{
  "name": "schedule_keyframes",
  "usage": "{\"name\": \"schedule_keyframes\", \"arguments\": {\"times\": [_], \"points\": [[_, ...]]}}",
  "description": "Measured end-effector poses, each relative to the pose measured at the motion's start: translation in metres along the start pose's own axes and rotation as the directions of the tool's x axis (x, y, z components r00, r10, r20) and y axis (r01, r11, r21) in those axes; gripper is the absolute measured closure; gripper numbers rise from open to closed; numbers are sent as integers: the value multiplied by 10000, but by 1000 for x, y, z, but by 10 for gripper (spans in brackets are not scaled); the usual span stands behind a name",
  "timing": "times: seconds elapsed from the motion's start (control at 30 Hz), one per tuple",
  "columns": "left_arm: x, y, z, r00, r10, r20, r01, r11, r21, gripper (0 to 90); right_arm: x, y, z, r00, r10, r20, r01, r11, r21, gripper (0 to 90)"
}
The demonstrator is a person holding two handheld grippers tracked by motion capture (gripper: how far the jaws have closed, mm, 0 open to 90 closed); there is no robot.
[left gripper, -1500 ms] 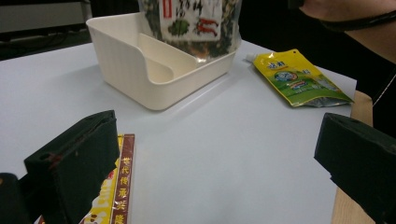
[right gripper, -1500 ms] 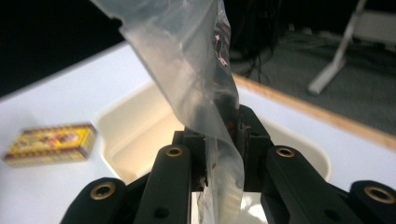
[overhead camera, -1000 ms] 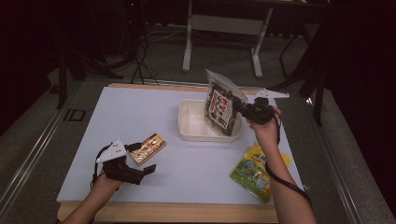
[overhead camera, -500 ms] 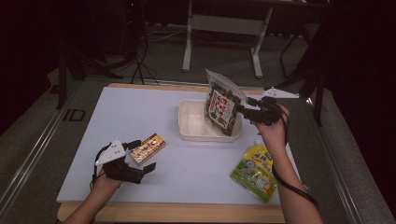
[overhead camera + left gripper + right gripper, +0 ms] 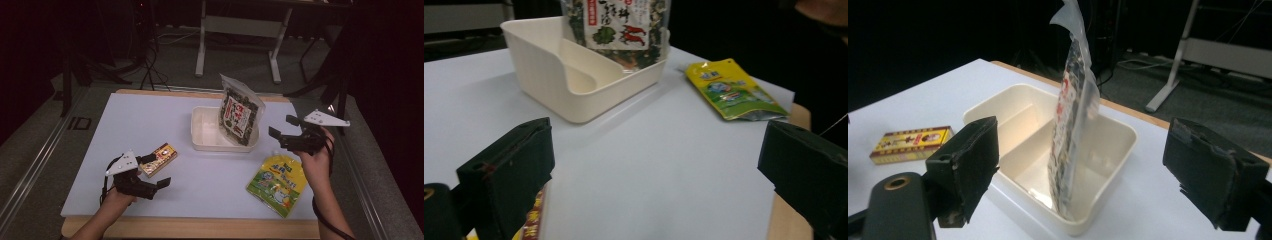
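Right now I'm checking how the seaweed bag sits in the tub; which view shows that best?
The right gripper view: the seaweed bag stands on edge in the white tub, its foot visible inside. The high view shows its printed face leaning on the tub's right end; the left gripper view crops its top.

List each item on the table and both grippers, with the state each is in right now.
seaweed packet: standing on edge in the tray, released.
white tray: upright on the table.
yellow pouch: lying flat.
small box: lying flat beside the left gripper.
right gripper: jaws just opened, nothing between them.
left gripper: open, empty.
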State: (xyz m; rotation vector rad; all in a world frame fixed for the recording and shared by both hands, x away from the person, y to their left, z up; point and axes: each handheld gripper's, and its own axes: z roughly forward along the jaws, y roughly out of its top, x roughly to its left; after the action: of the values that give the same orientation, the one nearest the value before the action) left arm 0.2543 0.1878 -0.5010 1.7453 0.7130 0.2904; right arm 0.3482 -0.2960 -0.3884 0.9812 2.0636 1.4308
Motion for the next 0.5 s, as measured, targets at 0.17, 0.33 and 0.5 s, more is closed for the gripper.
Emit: {"name": "schedule_keyframes", "arguments": {"times": [0.17,0.33,0.5], "points": [[-1,1,-1,9998,113,-161,-114,9999,-31,15,1,-12,-13,9980,-530,342,518,9980,353,152],[-2,0,-1,9998,99,-163,-99,9999,28,15,4,-20,-28,9997,-245,94,239,9977,630,135],[-2,0,0,9997,123,-207,-121,9999,115,15,8,-26,-35,9992,-392,30,389,9959,816,98]]}}
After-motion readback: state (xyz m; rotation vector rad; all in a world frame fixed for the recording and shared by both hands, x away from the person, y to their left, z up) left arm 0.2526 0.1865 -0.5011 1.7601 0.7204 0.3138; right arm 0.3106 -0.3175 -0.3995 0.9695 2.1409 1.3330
